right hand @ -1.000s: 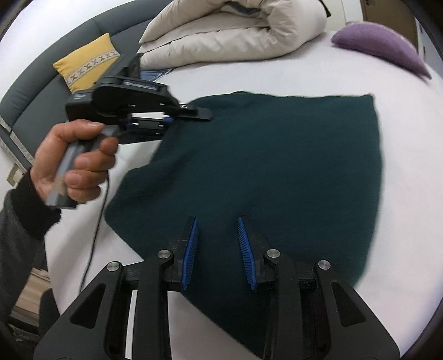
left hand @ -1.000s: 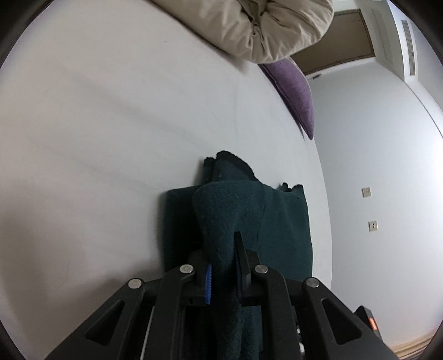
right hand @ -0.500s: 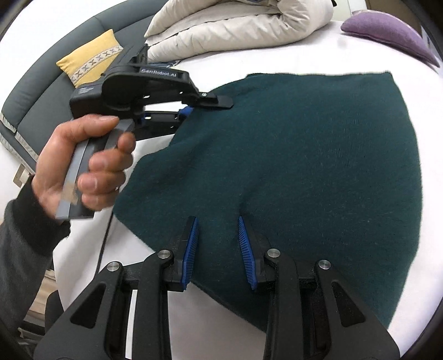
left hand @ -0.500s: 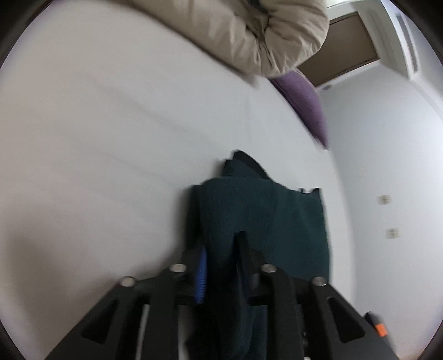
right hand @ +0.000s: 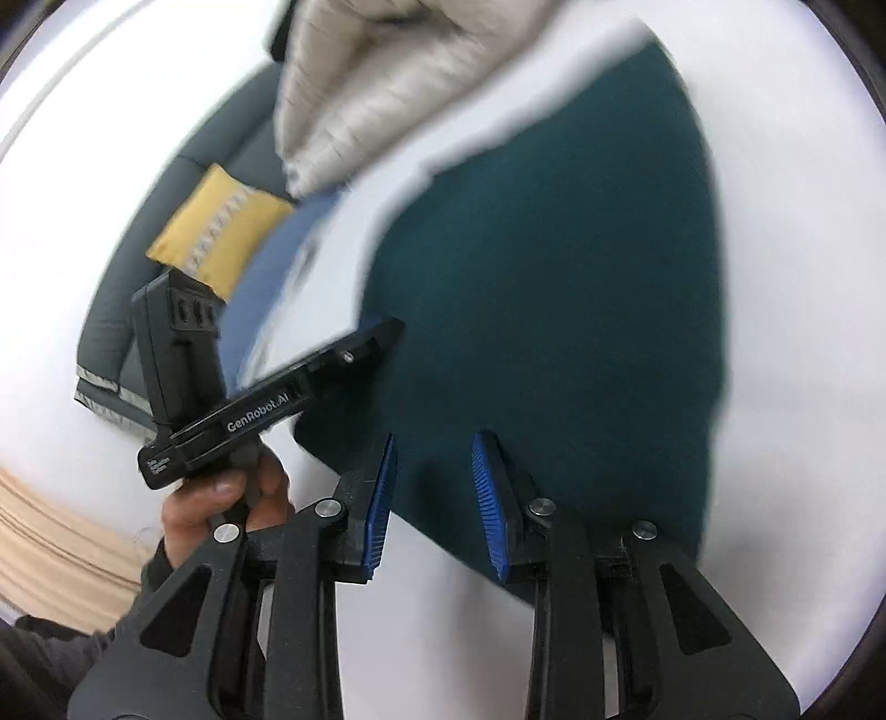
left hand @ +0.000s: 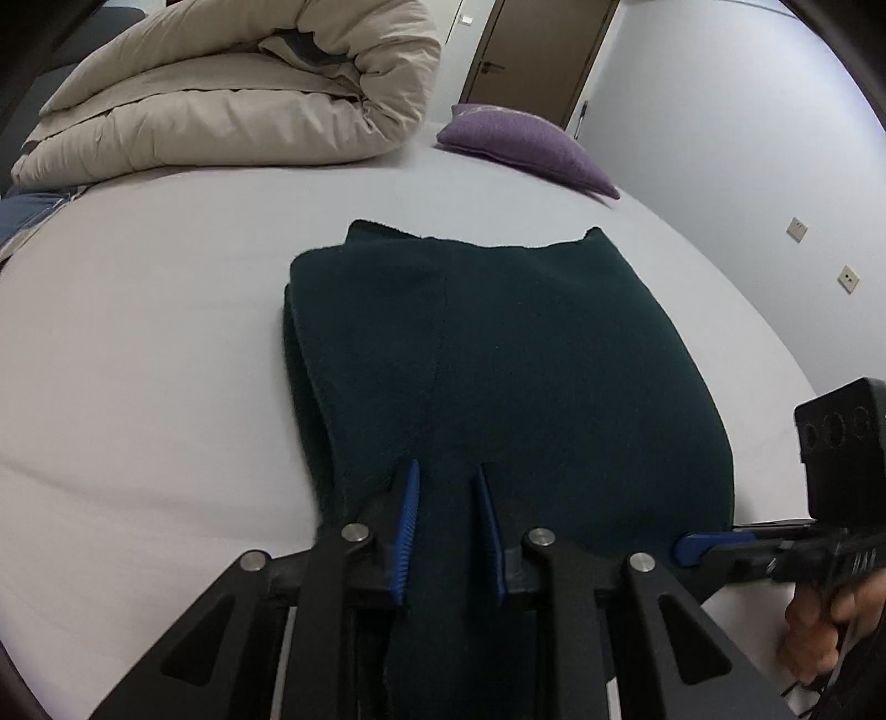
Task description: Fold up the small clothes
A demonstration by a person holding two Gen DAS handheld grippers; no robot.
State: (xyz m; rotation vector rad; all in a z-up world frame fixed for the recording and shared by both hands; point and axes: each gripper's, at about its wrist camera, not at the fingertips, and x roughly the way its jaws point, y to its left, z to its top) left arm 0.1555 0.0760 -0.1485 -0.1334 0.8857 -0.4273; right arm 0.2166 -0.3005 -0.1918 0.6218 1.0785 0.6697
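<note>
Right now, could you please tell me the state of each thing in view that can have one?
Green garment: folded over, lying on the bed, near edge between the left fingers.
Left gripper: shut on the garment.
Right gripper: open, over the garment's near edge.
Duvet: rolled up.
Door: closed.

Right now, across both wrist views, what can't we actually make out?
- Left gripper: whether it pinches the dark green garment; cloth fills the gap in the left wrist view.
- Garment's near hem: left wrist view, hidden behind the gripper's frame.
- Garment's far edge and beige duvet: right wrist view, motion blur.
- Right gripper: open over the garment; contact unclear.
</note>
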